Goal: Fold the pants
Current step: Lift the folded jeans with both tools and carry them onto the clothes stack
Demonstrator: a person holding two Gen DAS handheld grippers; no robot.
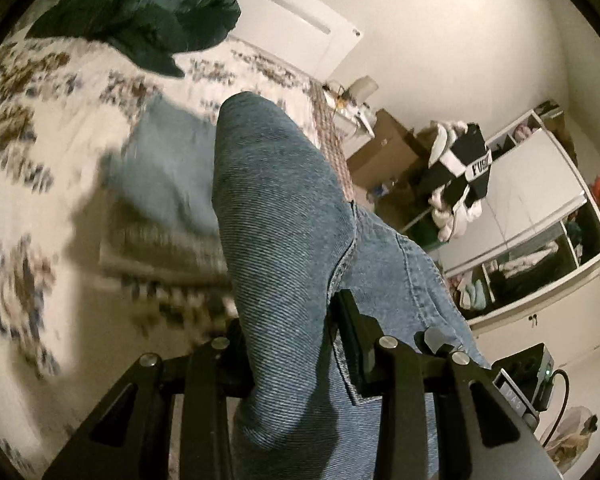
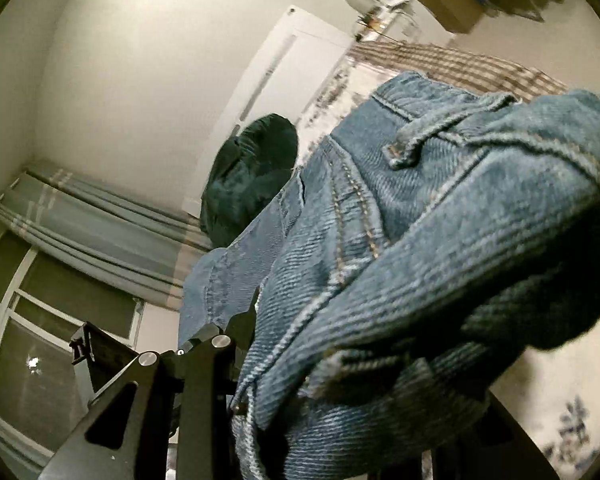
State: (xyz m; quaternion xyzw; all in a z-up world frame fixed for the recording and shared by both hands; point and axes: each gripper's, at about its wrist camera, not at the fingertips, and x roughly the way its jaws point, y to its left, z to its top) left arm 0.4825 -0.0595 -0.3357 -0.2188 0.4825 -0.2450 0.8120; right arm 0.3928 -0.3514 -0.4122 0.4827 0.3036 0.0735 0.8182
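Denim pants [image 1: 284, 216] are pinched in both tools, left [image 1: 292, 344] and right [image 2: 256, 320] (black garment [image 1: 466, 168] reads "FUS").

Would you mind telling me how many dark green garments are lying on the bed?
1: a dark green garment bunched at the bed's far end by the headboard; the jeans may hide others.

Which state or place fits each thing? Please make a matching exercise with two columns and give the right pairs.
Things:
1. jeans
2. dark green garment
3. left gripper
4. black and white garment

States or places:
A. shut on denim
B. hanging by the shelves
C. lying on the flowered bedcover
D. lifted, held by both grippers

Pairs: 1-D, 2-C, 3-A, 4-B
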